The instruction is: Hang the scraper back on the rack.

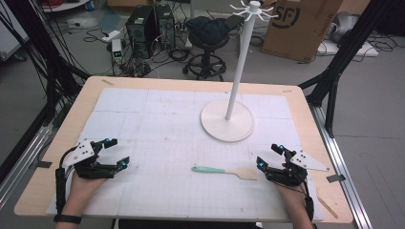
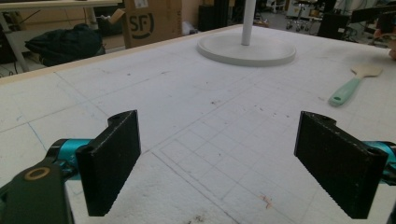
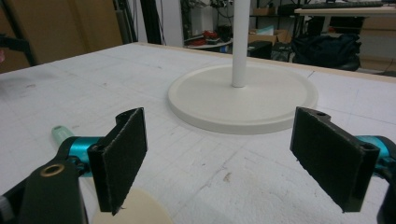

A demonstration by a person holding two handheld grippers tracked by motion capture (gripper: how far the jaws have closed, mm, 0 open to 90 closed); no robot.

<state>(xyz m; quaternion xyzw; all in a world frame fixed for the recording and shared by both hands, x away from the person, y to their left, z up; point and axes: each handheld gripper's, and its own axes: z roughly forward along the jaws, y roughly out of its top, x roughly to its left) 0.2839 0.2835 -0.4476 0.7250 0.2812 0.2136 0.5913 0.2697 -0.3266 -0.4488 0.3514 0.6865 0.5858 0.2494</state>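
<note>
Mint-green-handled spatula with a pale wooden blade (image 1: 224,171) lies flat on the white gridded mat (image 1: 157,129), near the front edge, right of centre. Long axis runs 9-to-3 in the high view: handle end toward 9, blade toward 3.

Right gripper (image 1: 270,156) sits just beside the blade tip, at the spatula's 3 o'clock; jaws spread wide, nothing between them. In the right gripper view the blade (image 3: 135,210) shows at the bottom edge under the left jaw, the handle (image 3: 63,134) behind it.

Left gripper (image 1: 117,152) is well apart from the handle end, out at 9 o'clock; jaws also wide apart, empty. From the left gripper view the spatula (image 2: 352,84) lies far off at about 2 o'clock.

Judgement: right hand is clearly nearer; a grab would likely come from that side.

White round-based stand with a tall pole and hooked top (image 1: 228,125) stands at the spatula's 12 o'clock, apart from it.
</note>
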